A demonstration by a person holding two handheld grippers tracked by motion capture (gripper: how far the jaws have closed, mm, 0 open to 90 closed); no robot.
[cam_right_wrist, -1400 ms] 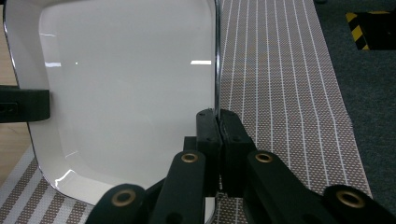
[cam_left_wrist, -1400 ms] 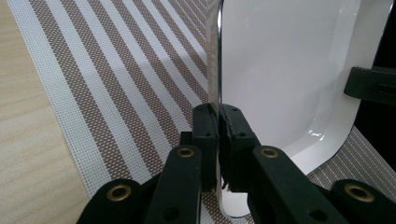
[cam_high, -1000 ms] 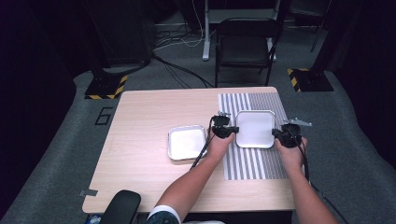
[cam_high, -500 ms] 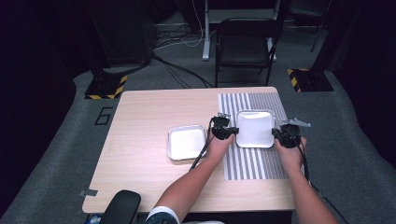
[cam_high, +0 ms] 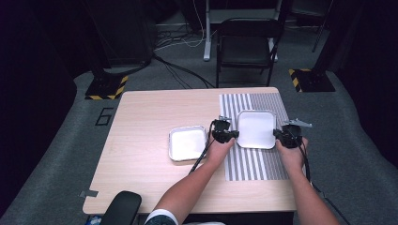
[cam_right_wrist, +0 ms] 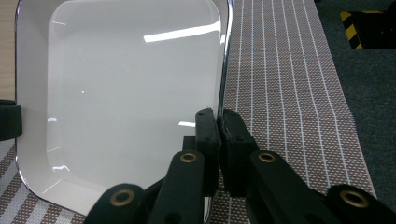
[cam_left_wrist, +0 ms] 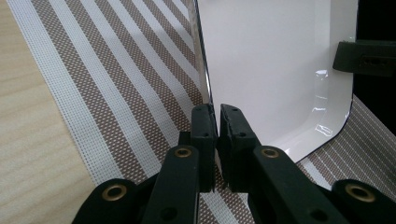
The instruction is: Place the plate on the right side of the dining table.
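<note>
A square white tray (cam_high: 256, 129) sits over the striped mat (cam_high: 256, 161) at the table's right. My left gripper (cam_high: 233, 135) is shut on the tray's left rim (cam_left_wrist: 204, 84), its jaws pinched over the thin edge. On the opposite side my right gripper (cam_high: 277, 135) is shut on the tray's right rim (cam_right_wrist: 223, 70). In the left gripper view my left gripper (cam_left_wrist: 217, 114) clamps the rim, with the right gripper's black jaw beyond the tray. In the right gripper view my right gripper (cam_right_wrist: 217, 119) clamps the rim the same way.
A second white tray (cam_high: 187, 143) lies on the bare wood to the left of the mat. The wooden table (cam_high: 141, 136) has room at its left half. A black folding chair (cam_high: 246, 47) stands behind the far edge. A dark rounded object (cam_high: 121, 209) sits at the near left corner.
Both hands with the held tray have shifted slightly toward the far edge; the grip on both rims is unchanged.
</note>
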